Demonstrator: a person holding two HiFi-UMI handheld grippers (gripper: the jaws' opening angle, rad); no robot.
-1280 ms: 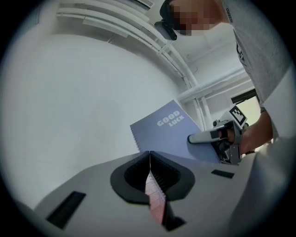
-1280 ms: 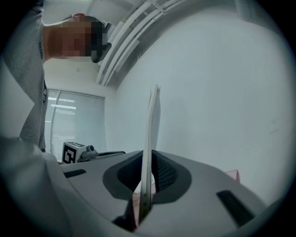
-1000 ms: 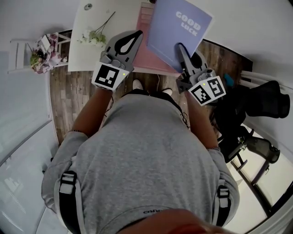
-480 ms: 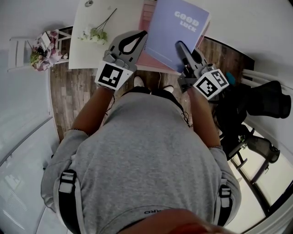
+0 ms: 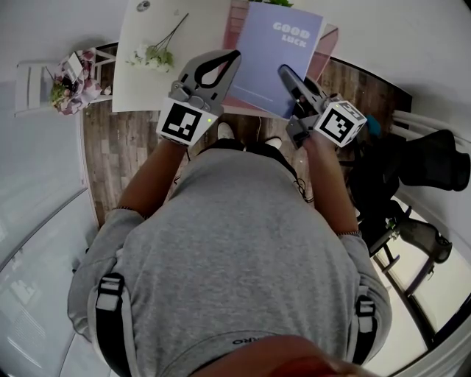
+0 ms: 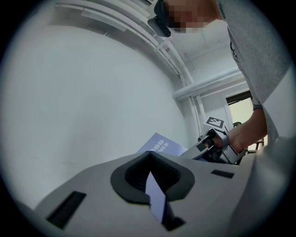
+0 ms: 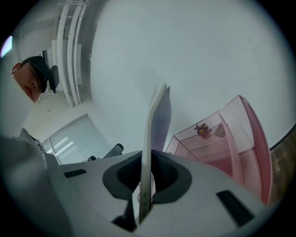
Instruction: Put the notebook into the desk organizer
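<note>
Hiding most of the desk organizer (image 5: 236, 20): the clamped notebook (image 5: 274, 62).

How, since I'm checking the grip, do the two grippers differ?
The right gripper is shut on the notebook; the left gripper is shut on nothing, beside it. The right gripper's marker cube is rolled sideways; the left gripper's faces the head camera flat. Both point toward the pink organizer.

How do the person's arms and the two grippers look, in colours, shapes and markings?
Both the left gripper and the right gripper are light grey, with long tapering jaws around a dark opening. Each carries a cube with black-and-white square markers. The person wears a grey short-sleeved shirt and dark shoulder straps; the forearms are bare.
</note>
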